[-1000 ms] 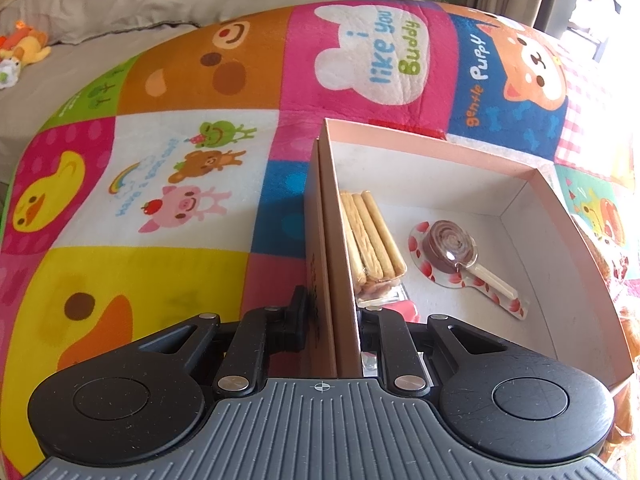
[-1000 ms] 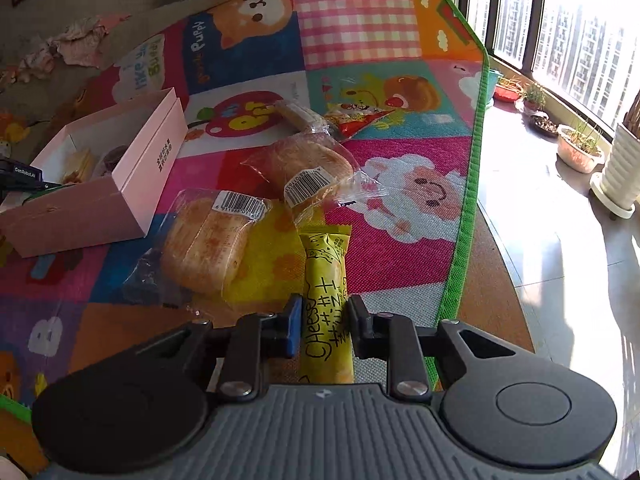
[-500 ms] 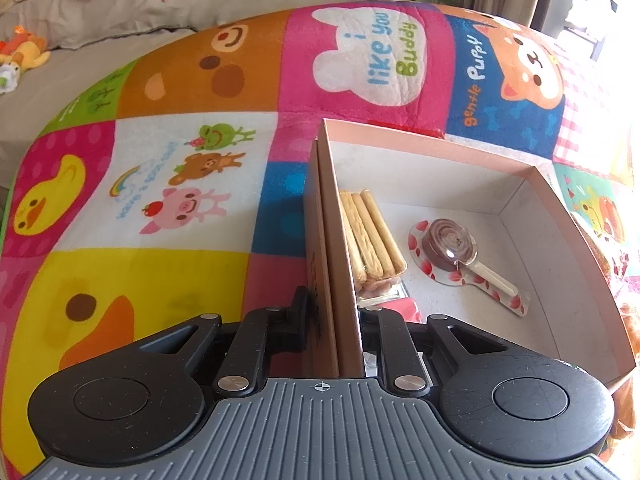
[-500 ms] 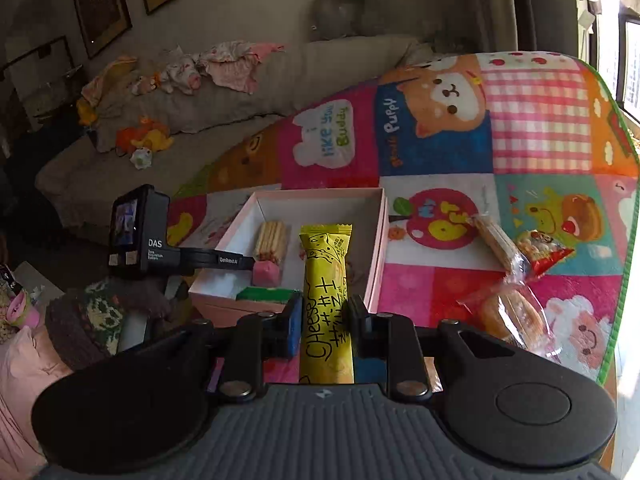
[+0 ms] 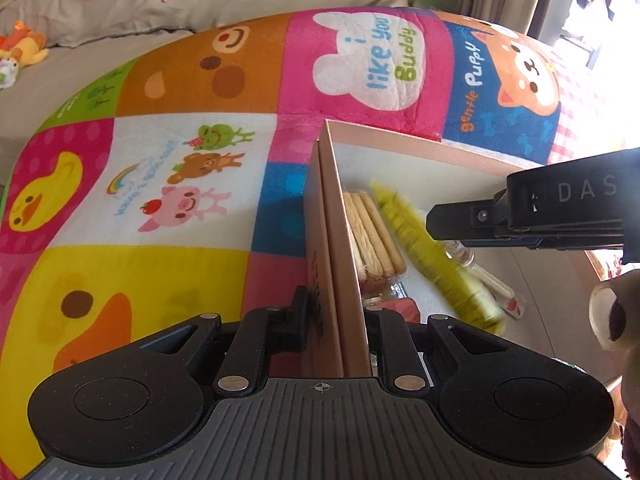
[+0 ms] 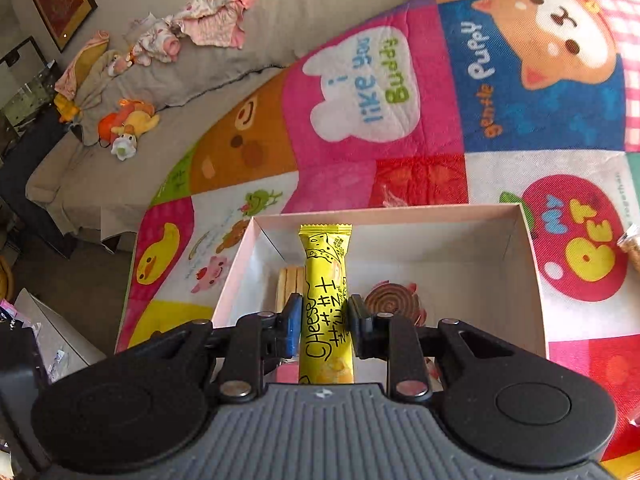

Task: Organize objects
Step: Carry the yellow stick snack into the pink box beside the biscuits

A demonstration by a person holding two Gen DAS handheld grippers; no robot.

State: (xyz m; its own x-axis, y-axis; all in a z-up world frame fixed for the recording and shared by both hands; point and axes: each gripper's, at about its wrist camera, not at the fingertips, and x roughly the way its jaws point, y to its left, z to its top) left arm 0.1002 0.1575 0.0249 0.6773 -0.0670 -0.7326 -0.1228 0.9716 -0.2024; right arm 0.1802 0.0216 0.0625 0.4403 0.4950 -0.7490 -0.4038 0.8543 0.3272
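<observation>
Yellow crinkled foil marks the cheese snack bar (image 6: 326, 304), a long flat packet with black lettering, clamped near its lower half between the fingers of the right tool (image 6: 325, 330), which are drawn in tight against its sides. It hangs over the open pink cardboard box (image 6: 534, 276), its sealed top end pointing toward the far wall. In the left wrist view the same packet (image 5: 432, 256) shows as a blurred yellow streak slanting above the box floor, under the black body of the right tool (image 5: 528, 216). The left tool (image 5: 335, 320) is closed on the box's near side wall (image 5: 340, 264), one finger outside and one inside, the thin smooth card standing upright between them. Inside the box lie a clear pack of pale biscuit sticks (image 5: 372, 236) against that wall, and a round brown spiral lollipop (image 6: 392, 300) in a wrapper with red spots, to the right of the snack bar. Under the box spreads a soft patchwork play mat (image 5: 160, 168) printed with cartoon animals in bright squares.
</observation>
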